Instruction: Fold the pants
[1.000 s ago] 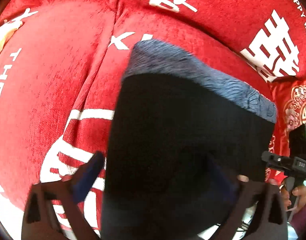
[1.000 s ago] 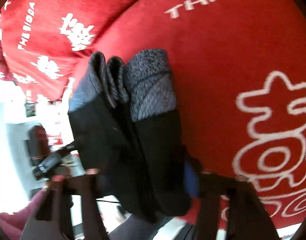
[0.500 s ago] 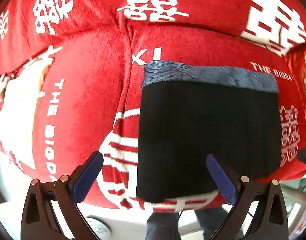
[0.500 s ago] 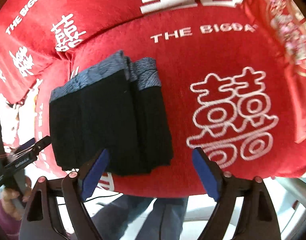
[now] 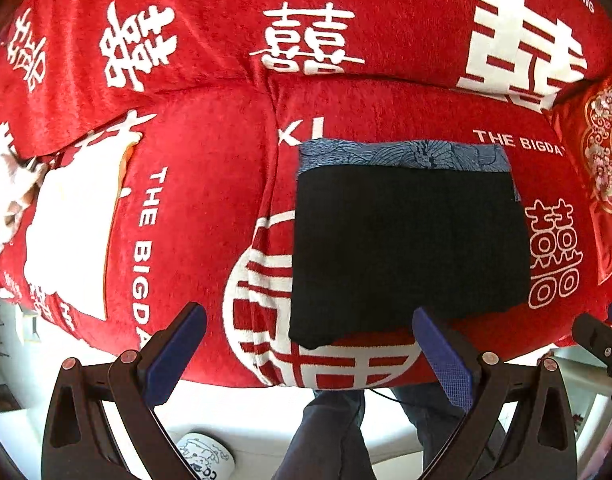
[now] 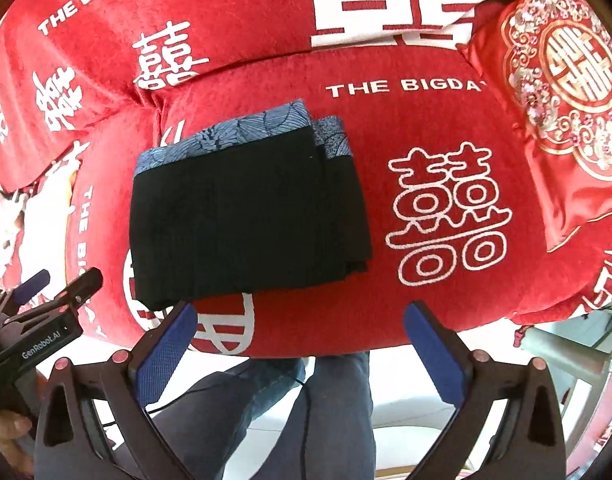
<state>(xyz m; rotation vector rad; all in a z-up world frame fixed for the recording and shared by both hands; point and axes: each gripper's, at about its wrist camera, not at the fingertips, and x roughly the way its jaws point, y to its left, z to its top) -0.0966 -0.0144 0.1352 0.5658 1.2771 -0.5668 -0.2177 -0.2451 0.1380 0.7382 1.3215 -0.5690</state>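
Folded black pants [image 5: 406, 248] lie flat on the red sofa [image 5: 209, 184], on the seat cushion near its front edge, their blue patterned waistband [image 5: 402, 154] turned toward the backrest. From my right-hand camera the pants [image 6: 245, 216] show stacked layers stepping out along their right side, with a second strip of waistband [image 6: 334, 136] peeking from beneath the top fold. My left gripper [image 5: 310, 352] hangs above the cushion's front edge, jaws wide apart and nothing between them; its blue pads [image 5: 173, 354] are clear of the cloth. My right gripper [image 6: 297, 350] points down over the same edge, its jaws opening, empty, with the pants lying beyond its left pad [image 6: 163, 350]. An embroidered red pillow [image 6: 562, 92] leans at the sofa's right end. My legs in dark trousers [image 6: 289, 408] stand below the front edge, and a mug [image 5: 203, 456] sits on the white floor.
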